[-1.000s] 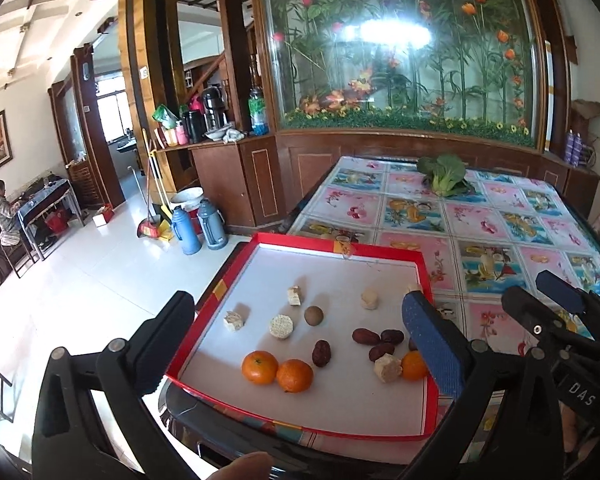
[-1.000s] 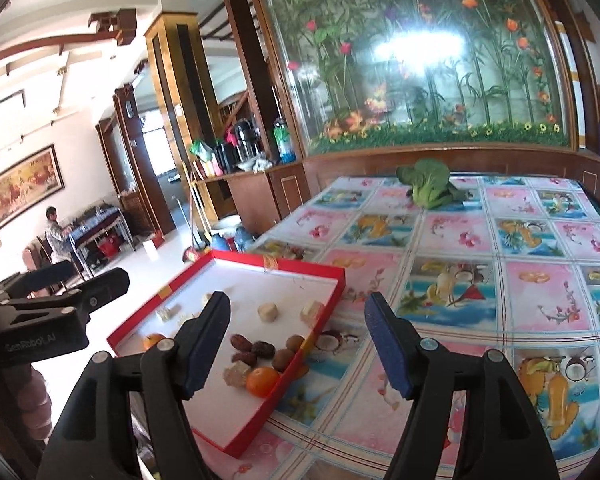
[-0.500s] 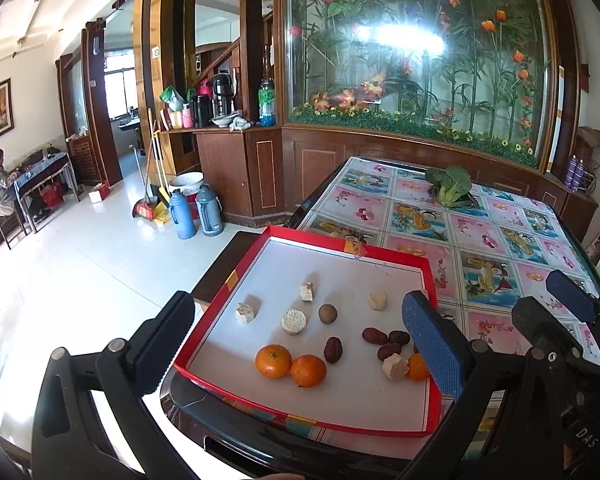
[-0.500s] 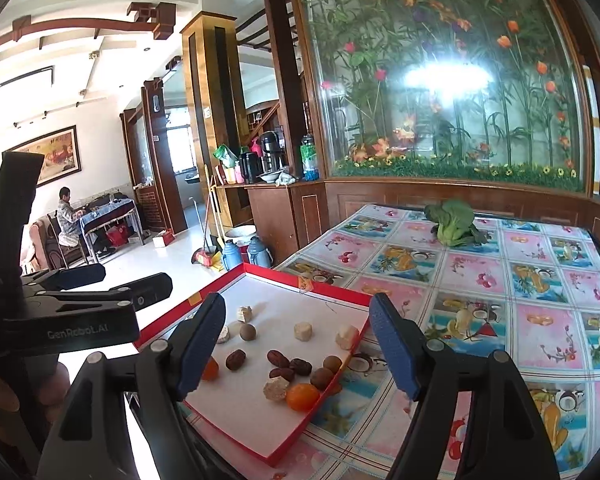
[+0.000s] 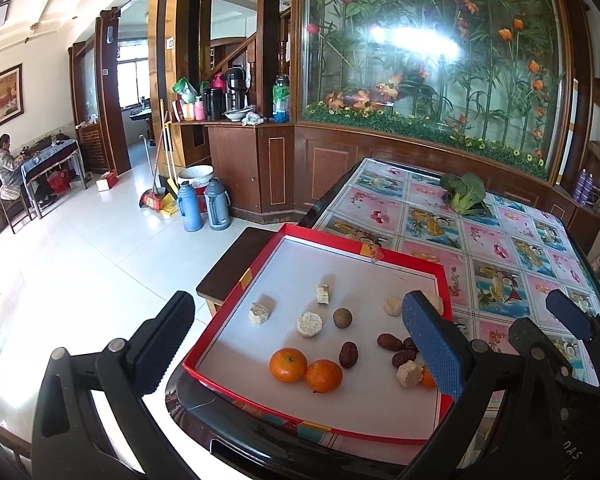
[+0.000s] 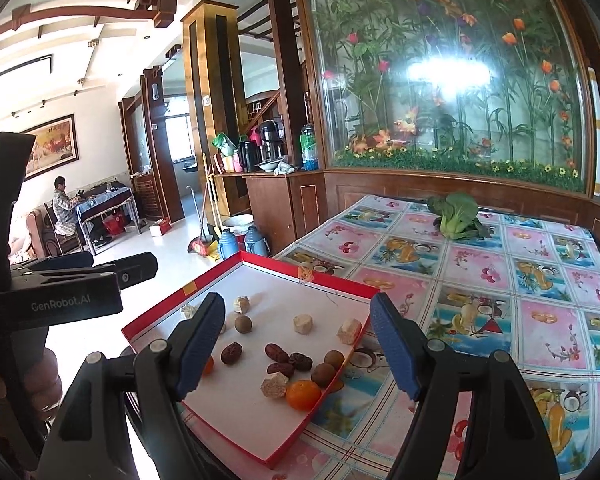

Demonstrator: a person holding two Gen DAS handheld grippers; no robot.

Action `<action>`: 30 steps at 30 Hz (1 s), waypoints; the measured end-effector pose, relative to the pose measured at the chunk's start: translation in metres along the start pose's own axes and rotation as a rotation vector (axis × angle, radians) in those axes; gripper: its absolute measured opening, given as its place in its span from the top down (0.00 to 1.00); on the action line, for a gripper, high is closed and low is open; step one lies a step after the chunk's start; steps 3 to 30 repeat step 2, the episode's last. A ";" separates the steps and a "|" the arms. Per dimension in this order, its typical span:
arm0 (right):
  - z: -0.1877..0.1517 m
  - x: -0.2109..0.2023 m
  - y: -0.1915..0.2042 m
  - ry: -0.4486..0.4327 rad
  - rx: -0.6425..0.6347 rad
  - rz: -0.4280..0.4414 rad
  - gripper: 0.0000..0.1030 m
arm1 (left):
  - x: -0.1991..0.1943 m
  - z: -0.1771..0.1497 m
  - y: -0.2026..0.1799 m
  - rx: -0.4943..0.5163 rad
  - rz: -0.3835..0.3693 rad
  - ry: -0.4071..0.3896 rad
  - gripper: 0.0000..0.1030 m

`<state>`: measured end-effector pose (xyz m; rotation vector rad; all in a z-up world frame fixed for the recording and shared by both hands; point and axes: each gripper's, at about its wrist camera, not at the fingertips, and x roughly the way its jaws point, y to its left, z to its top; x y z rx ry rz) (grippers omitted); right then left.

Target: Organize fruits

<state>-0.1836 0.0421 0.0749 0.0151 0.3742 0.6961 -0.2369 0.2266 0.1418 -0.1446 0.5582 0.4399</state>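
A red tray with a white floor sits at the near corner of the table. In it lie two oranges, several dark dates, a round brown fruit and several pale beige chunks. A third orange lies by the tray's right wall, half hidden behind a finger in the left wrist view. My left gripper hangs open over the tray's near side, holding nothing. My right gripper is open too, above the tray's right part, with the dates showing between its fingers, untouched.
The table carries a glossy fruit-print cloth, and a green leafy vegetable lies at its far end. A dark stool stands just left of the tray. Two blue flasks and a broom stand on the floor beyond.
Both grippers have rolled, so the room now stands more upright in each view, and both drifted a little sideways. The tray's contents lie as before. Nothing was taken hold of.
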 end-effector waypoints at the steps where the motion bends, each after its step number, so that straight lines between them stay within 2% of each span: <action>1: 0.000 0.001 -0.002 0.003 0.008 -0.001 0.27 | 0.001 0.000 0.000 0.000 -0.005 0.000 0.00; 30: 0.000 0.001 -0.004 0.005 0.014 -0.003 0.27 | 0.002 0.000 -0.001 0.000 -0.011 0.003 0.00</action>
